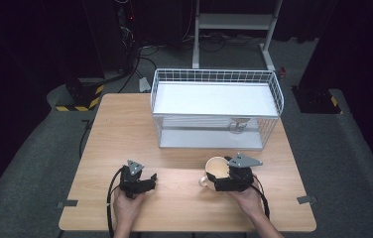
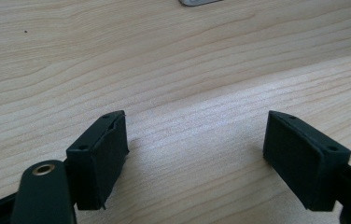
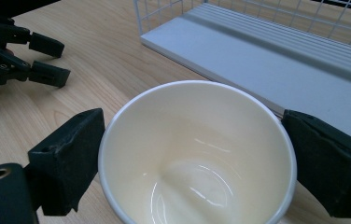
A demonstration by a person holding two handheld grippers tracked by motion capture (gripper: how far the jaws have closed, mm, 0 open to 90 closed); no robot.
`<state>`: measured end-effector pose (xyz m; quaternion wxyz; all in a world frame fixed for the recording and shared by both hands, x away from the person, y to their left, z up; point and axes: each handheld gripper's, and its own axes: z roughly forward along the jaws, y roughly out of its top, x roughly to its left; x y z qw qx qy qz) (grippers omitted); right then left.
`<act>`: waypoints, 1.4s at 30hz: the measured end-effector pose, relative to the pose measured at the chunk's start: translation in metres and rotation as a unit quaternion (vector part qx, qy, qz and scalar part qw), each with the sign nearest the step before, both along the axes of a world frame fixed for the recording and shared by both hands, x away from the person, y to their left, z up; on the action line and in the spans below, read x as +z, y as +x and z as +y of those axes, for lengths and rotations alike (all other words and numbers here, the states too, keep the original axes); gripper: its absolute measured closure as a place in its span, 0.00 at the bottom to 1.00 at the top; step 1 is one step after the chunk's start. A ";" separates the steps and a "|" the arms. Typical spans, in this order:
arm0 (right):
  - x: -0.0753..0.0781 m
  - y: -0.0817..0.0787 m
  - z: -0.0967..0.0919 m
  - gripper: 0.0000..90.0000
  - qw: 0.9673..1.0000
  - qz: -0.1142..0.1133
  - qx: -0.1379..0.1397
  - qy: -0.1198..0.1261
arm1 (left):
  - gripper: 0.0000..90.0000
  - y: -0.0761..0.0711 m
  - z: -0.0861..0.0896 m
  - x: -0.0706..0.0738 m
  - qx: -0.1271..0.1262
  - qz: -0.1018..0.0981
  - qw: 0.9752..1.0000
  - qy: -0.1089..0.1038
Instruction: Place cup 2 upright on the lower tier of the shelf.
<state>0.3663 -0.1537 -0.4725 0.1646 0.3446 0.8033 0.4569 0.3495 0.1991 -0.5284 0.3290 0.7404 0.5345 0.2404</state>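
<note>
A cream cup (image 1: pixel 215 166) with a small handle stands at the front right of the wooden table (image 1: pixel 125 129). My right gripper (image 1: pixel 218 173) is shut on the cup, one jaw on each side of its rim. In the right gripper view the cup (image 3: pixel 187 116) is empty and glossy inside, held between the black pads of the right gripper (image 3: pixel 193 158). My left gripper (image 1: pixel 150 179) rests low over the table at the front left, open, apart from the cup. Bare wood lies between the jaws of the left gripper (image 2: pixel 194 154).
A white wire basket (image 1: pixel 274 84) with a white shelf stands at the back of the table, its open front facing the cup. A small round object (image 1: pixel 238 124) sits under the shelf at the right. Dark floor, cables and a white stand lie beyond.
</note>
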 end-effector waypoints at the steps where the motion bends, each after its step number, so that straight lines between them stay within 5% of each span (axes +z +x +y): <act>1: 0.000 0.000 0.000 0.10 1.000 -0.001 0.000 0.001 | 0.25 0.000 0.000 0.000 0.000 0.000 1.000 0.000; 42: 0.001 0.011 0.000 0.11 1.000 0.003 0.019 0.001 | 0.25 0.000 0.000 0.000 0.000 0.000 1.000 -0.001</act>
